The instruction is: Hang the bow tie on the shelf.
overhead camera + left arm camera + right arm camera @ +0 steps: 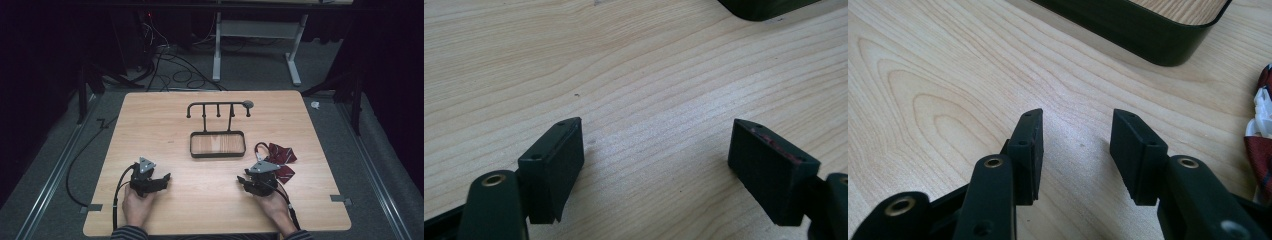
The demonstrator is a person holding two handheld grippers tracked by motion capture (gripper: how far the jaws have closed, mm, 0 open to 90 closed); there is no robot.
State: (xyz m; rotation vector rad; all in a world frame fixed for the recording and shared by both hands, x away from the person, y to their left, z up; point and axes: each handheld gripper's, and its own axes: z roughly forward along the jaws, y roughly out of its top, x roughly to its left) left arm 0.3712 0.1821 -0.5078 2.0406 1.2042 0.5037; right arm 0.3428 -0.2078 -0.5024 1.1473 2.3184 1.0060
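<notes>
resting on the bare table [210, 200], both jaws gape empty: left gripper [161, 181] wide, right gripper [245, 181] narrower beside red cloth [281, 159].

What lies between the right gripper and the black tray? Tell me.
Bare wood of the table: the right gripper view shows nothing between the right gripper and the black tray.

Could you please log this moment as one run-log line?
left gripper: open, empty | right gripper: open, empty | dark red folded cloth: beside right gripper | black wire rack: bare
</notes>
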